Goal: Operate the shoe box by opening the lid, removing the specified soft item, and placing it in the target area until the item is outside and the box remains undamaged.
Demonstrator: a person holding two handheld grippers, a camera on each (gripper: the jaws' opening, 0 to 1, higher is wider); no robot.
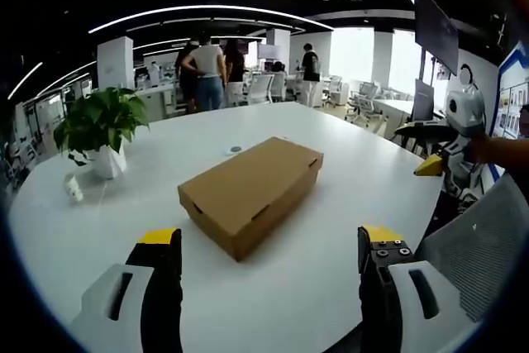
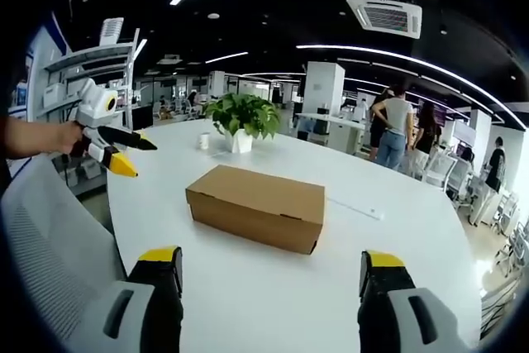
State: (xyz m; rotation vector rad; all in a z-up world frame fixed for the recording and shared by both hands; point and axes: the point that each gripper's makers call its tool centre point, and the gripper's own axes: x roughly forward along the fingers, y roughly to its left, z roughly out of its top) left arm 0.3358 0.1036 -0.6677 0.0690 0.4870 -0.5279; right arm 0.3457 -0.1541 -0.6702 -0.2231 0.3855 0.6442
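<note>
Plain brown cardboard shoe box (image 1: 250,194), flat and rectangular with its lid shut, sits mid-way on the smooth round white table (image 1: 314,287), so whatever's inside can't be seen. A leafy green plant in a white pot (image 1: 101,131) stands off to one side near a small white cup (image 2: 203,141). Left gripper (image 1: 269,241) and right gripper (image 2: 270,260) both hover short of the box, yellow-tipped fingers (image 2: 160,255) spread wide, pinching nothing. Office desks and people stand behind.

No readable text, label or brand; shoe box (image 1: 250,194) plain brown, unmarked.
</note>
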